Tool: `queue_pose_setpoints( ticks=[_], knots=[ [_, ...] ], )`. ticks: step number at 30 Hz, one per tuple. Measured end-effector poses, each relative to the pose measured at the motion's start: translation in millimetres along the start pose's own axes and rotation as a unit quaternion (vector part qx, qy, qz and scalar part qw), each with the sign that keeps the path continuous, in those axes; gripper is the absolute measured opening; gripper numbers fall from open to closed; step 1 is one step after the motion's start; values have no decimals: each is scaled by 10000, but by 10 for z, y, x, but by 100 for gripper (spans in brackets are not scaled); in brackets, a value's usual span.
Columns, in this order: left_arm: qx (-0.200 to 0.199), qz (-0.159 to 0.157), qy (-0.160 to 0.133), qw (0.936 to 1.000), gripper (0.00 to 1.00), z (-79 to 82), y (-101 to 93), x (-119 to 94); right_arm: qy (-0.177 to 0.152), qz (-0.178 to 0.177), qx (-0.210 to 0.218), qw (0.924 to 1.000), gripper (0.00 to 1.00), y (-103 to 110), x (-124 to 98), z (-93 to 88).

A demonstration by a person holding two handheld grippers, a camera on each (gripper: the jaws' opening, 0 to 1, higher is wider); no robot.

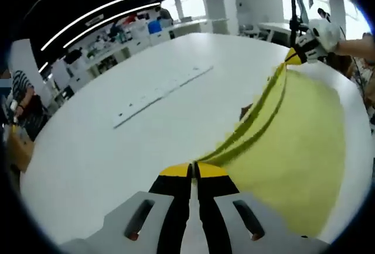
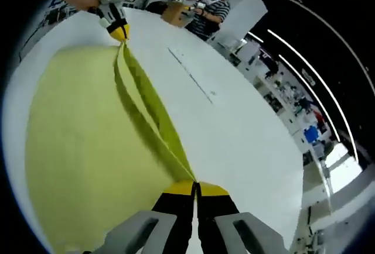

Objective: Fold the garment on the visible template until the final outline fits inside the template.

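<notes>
Left hand-held gripper clenched on one end of the yellow garment, jaws pressed together with the cloth edge pinched at the tips. Right hand-held gripper clamped the same way on the other end of that edge. Each seen from the other's view too: right one far off across the cloth in the left gripper view, left one up by the far corner in the right gripper view. Between the two, a taut double ridge of fabric raised off the white desk, rest of the garment spread flat alongside. Thin line of marks on the desk well apart from the cloth; possibly the template, cannot tell for sure. Person in a striped top at the far edge, looking on.

By the look of it, an early or middle fold: edge lifted and stretched, not yet laid over. Still to go: fold laid down, more folds likely, final outline brought inside the template.
</notes>
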State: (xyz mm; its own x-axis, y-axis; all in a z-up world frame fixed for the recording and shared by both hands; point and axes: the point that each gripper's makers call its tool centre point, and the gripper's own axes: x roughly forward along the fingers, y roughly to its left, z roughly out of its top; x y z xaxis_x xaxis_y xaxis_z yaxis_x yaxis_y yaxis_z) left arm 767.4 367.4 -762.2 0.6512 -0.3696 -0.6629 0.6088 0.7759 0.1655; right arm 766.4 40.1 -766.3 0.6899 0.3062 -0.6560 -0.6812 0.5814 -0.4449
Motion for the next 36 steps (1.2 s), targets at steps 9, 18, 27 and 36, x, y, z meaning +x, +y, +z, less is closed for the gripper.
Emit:
queue_pose_setpoints(
  ticks=[9, 18, 27, 36],
  knots=[
    [-1094, 279, -150, 9935, 1, 32, 87, 63, 114, -54, 1184, 9929, 0, -42, 79, -33],
    [-1082, 266, -253, 9934, 20, 29, 93, -47, 151, 181, 2094, 9775, 17, -8, 13, -85],
    [-1250, -83, -620, 9902, 47, 97, -11, -241, -24, 714, 2944, 9530, 48, 116, -172, 40],
    [-1433, -310, -997, 9842, 65, 84, -119, -480, -65, 1168, 3118, 9429, 66, 335, -411, 92]
  ],
)
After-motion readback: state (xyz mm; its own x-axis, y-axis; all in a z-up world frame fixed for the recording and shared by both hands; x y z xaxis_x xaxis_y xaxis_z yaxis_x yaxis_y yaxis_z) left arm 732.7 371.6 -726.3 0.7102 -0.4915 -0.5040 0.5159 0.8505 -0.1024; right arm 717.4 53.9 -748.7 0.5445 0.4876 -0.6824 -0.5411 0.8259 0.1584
